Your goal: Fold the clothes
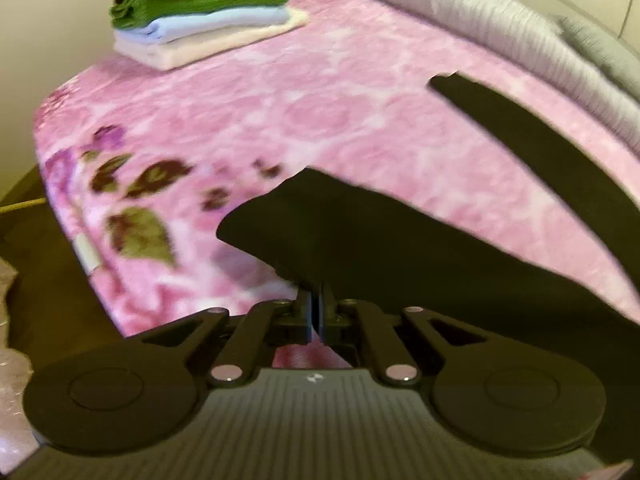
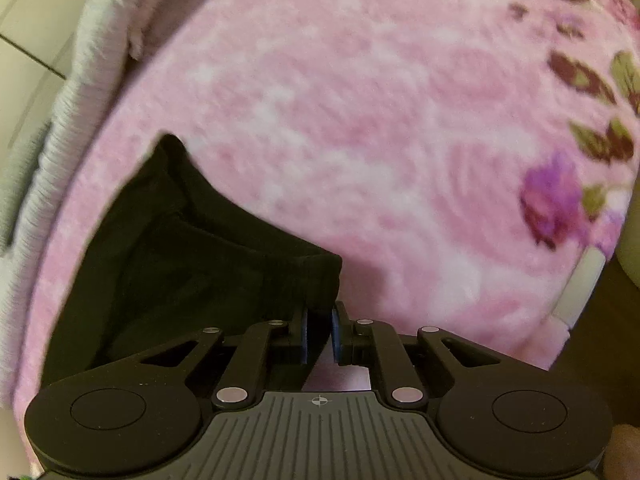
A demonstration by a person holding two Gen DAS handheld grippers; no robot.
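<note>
Black garment lies on pink floral blanket covering the bed, near its front edge. Left gripper has jaws pressed together on a fold of the garment's edge; cloth rises in a dark hump just ahead of the tips and spreads to the right w/ a long strip reaching toward the blanket's far right side. Right gripper pinches the garment too: blue-padded fingers close on a ribbed hem corner, rest of cloth bunched to the left in folds. Stack of folded clothes sits at the blanket's far left corner: cream at bottom, then lt blue, green, black, w/ blue-grey on top. Grey ribbed bedding runs along the far edge. Leaf & purple flower print marks the blanket's left edge in left view, right edge in right view. Both views slightly blurred.
</note>
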